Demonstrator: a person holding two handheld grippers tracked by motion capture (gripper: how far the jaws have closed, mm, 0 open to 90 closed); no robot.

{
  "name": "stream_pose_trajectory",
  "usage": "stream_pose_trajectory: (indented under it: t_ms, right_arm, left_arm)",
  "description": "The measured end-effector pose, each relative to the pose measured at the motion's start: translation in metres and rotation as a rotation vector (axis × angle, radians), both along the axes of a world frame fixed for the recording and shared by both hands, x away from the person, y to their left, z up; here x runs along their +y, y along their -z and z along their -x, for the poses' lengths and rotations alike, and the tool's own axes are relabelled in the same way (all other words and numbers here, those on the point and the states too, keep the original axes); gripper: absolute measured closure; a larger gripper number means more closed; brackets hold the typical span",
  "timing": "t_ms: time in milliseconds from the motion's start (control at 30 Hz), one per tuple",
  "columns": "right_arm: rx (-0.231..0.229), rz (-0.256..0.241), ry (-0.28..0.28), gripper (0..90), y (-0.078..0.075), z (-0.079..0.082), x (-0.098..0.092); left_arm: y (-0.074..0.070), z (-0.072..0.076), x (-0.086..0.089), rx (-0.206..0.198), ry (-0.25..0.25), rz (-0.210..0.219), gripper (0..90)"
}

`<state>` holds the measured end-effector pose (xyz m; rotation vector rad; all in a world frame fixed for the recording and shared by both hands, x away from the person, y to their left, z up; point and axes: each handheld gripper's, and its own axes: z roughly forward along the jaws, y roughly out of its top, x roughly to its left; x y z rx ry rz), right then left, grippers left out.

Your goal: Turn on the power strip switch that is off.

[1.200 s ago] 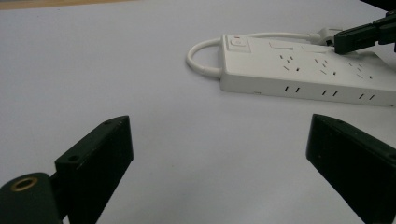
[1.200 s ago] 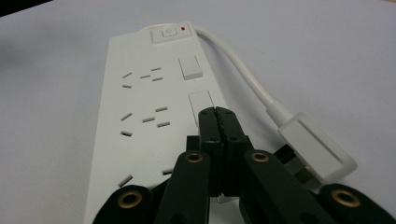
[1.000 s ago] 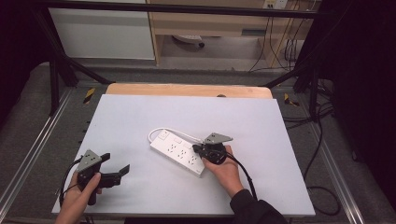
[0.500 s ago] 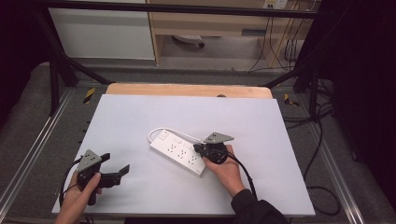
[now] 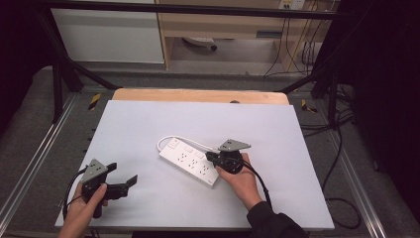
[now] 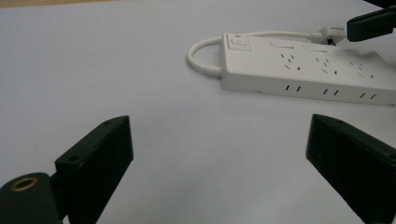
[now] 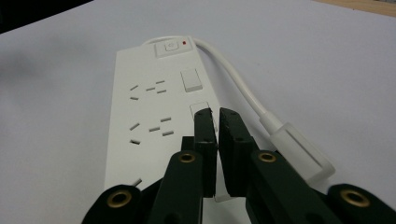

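The power strip (image 5: 192, 161) lies just right of centre in the high view, on the white table (image 5: 148, 124), where it was half a second ago; your hands have barely shifted. Its white cord (image 7: 243, 88) curls beside it. Your right gripper (image 5: 212, 157) rests its tips on the strip's rocker switches, jaws pressed almost together, holding nothing. Your left gripper (image 5: 124, 177), lower left, has its jaws spread wide over bare table.

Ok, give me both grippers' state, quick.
Left gripper: open, holding nothing, apart from the power strip.
Right gripper: jaws closed together, tips over a switch on the strip.
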<state>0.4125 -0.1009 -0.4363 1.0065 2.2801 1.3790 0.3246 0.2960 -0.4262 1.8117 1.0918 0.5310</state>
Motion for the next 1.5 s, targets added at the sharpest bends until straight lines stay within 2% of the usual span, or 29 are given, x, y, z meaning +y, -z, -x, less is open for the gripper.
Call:
stream_pose_trajectory:
  t_ms: [467,700,833,1000,1133,1200,1233,1300,1500]
  right_arm:
    - [0.006,-0.012,-0.001,74.1,-0.007,0.001,-0.002]
    - [0.018,-0.019,-0.005,65.2,-0.010,0.001,-0.003]
    - [0.024,-0.026,0.001,57.0,-0.011,0.001,-0.004]
    - [0.041,-0.038,0.011,42.4,-0.015,0.000,-0.006]
    - [0.049,-0.039,0.035,27.1,-0.017,0.000,-0.007]
    - [0.048,-0.022,0.062,12.6,-0.018,-0.001,-0.007]
    - [0.048,-0.022,0.062,12.6,-0.018,-0.001,-0.007]
    - [0.046,-0.018,0.085,4.7,-0.020,-0.001,-0.008]
    - [0.031,-0.022,0.085,3.3,-0.025,-0.002,-0.012]
  left_arm:
    - [0.000,0.000,0.000,-0.001,0.000,0.000,7.4]
    - [0.000,0.000,0.000,-0.001,0.001,0.000,7.4]
    - [0.000,0.000,0.000,-0.001,0.000,0.000,7.4]
    - [0.000,0.000,0.000,0.000,-0.001,0.000,7.4]
    - [0.000,0.000,0.000,0.000,-0.002,0.000,7.3]
    - [0.000,0.000,0.001,0.001,-0.007,0.001,6.6]
    - [0.000,0.000,0.001,0.002,-0.007,0.002,6.6]
    - [0.000,0.000,0.001,0.002,-0.007,0.001,6.6]
    - [0.000,0.000,0.001,0.005,-0.005,0.001,6.6]
